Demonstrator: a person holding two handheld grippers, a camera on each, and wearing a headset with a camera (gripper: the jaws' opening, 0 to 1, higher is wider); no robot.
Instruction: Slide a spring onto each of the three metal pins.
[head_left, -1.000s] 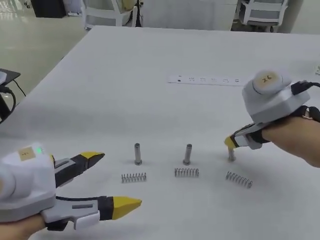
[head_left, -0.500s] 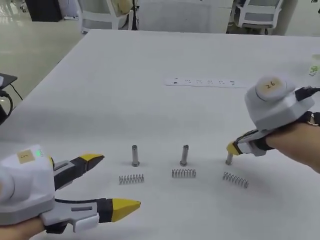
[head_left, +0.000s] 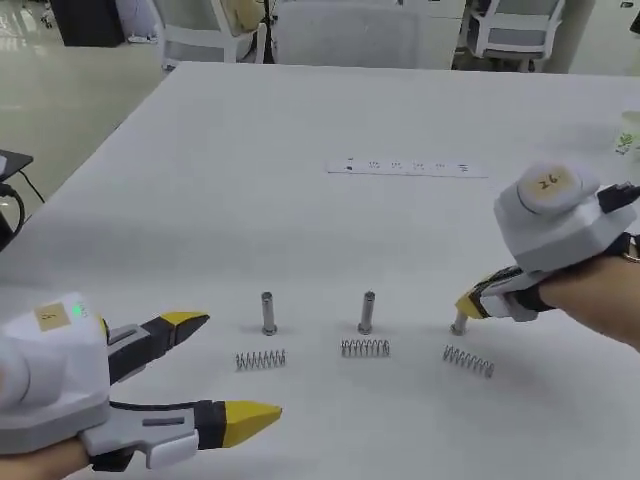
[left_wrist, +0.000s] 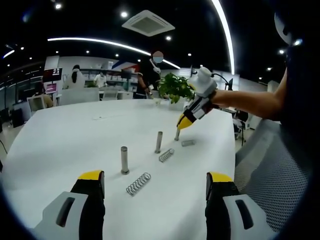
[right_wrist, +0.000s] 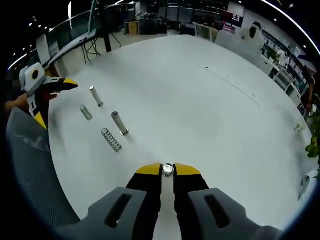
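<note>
the left claw (head_left: 230, 365) sits nearest, jaws wide apart, gripping nothing. just beyond its tips the left spring (head_left: 261, 360) lies flat, axis crosswise, the left pin (head_left: 268, 312) upright behind it. rightward, the middle spring (head_left: 365, 348) lies likewise before the upright middle pin (head_left: 368, 312). the right claw (head_left: 467, 301), jaws nearly closed, pinches the head of the upright right pin (head_left: 459, 324); the right spring (head_left: 468, 361) lies slanted just nearer than its tips. far beyond, a white strip (head_left: 405, 167) lies on the table (head_left: 250, 150).

Right gripper (head_left: 464, 304) grips the rightmost pin (head_left: 459, 326), a spring (head_left: 468, 361) lying beside it.
</note>
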